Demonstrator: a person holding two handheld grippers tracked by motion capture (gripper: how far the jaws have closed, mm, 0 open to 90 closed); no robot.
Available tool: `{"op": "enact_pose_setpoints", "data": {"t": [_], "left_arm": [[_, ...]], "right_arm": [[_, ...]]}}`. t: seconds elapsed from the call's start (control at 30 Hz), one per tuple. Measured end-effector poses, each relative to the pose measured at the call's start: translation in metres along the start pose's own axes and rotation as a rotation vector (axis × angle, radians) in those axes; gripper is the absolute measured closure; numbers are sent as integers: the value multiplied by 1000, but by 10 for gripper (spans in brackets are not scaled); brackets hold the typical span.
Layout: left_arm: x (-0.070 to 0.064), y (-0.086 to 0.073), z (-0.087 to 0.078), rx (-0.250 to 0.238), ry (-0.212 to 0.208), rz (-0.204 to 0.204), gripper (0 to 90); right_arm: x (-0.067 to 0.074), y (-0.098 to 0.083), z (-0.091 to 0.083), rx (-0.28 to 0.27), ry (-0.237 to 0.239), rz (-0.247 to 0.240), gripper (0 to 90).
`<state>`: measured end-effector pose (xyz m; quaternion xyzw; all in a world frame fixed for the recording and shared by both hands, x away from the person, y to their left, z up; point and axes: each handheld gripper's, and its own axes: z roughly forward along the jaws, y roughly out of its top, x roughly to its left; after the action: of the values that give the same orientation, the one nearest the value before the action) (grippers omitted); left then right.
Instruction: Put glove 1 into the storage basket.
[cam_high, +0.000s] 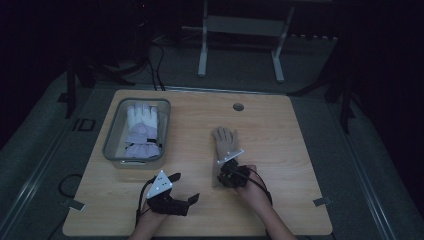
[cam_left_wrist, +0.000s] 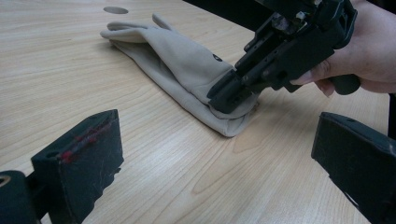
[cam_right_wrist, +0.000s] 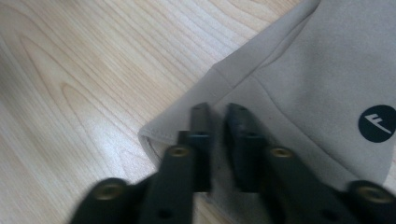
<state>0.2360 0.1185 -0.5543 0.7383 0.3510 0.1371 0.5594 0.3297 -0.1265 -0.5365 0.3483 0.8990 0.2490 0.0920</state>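
Note:
A tan glove (cam_high: 226, 142) lies flat on the wooden table (cam_high: 280, 150), fingers pointing away from me. My right gripper (cam_high: 226, 164) sits at its cuff. In the right gripper view its jaws (cam_right_wrist: 219, 109) stand almost together on the cuff's edge of the glove (cam_right_wrist: 299, 70), with fabric in the thin gap. From the left gripper view the right gripper (cam_left_wrist: 224, 100) presses into the cuff of the glove (cam_left_wrist: 173, 56). My left gripper (cam_high: 186, 187) rests near the front edge, left of the glove, with its jaws (cam_left_wrist: 217, 135) wide apart over bare wood.
A grey bin (cam_high: 111, 135) at the table's left holds white and lavender gloves (cam_high: 141, 125). A round cable hole (cam_high: 238, 106) sits near the far edge. A white stand (cam_high: 240, 45) is on the floor beyond the table.

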Motion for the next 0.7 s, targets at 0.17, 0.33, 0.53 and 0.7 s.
{"op": "enact_pose_setpoints", "data": {"t": [0.17,0.33,0.53,0.7], "left_arm": [[0,0,0,0,1,0,24],[0,0,0,1,1,2,24],[0,0,0,1,1,3,24],[1,0,0,0,2,1,24]], "right_arm": [[-1,3,-7,-20,28,16,891],[3,10,-18,-64,52,15,892],[10,17,-18,-56,71,-9,890],[11,16,2,-25,105,20,885]]}}
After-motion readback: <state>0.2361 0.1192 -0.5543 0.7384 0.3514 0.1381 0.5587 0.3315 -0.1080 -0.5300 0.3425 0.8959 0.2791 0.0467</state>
